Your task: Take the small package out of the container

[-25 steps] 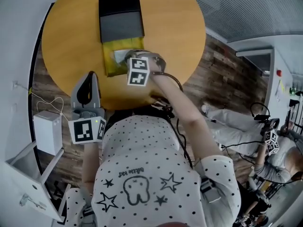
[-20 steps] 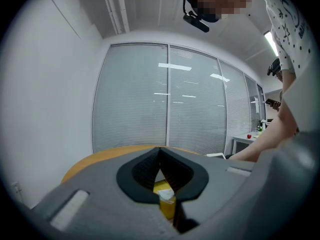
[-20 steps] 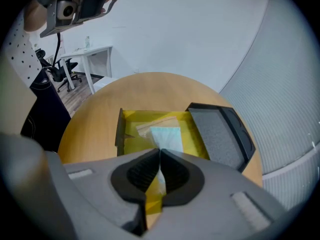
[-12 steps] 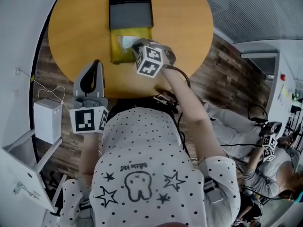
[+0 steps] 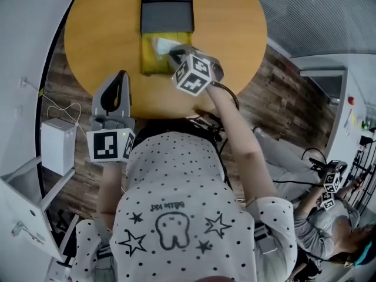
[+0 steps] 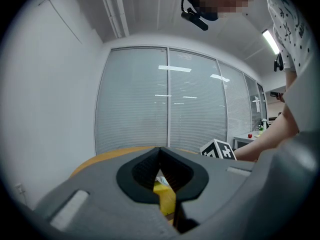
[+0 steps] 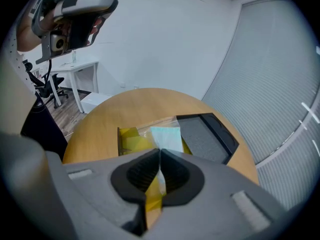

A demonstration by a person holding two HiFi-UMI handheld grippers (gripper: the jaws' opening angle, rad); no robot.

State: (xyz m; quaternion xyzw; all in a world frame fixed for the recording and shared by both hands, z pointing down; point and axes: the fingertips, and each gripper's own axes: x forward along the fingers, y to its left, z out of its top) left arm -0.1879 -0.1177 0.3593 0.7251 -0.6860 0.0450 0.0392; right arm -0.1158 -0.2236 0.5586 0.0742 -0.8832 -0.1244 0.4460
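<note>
Package [image 7: 165, 136] (clear-wrapped) sits pinched in right gripper [image 7: 160, 154] over yellow container [image 7: 129, 139].

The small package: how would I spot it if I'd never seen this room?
Find the round wooden table, then the black container on it with its yellow tray sticking out. Over the tray, the right gripper pinches the small package in its jaws: the only clear bag, pale blue inside.

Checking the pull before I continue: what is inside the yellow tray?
In the yellow tray, a clear package with a pale insert, its near edge pinched in the right tool. Bare yellow shows left of it. Whatever lies beneath the package is covered.
</note>
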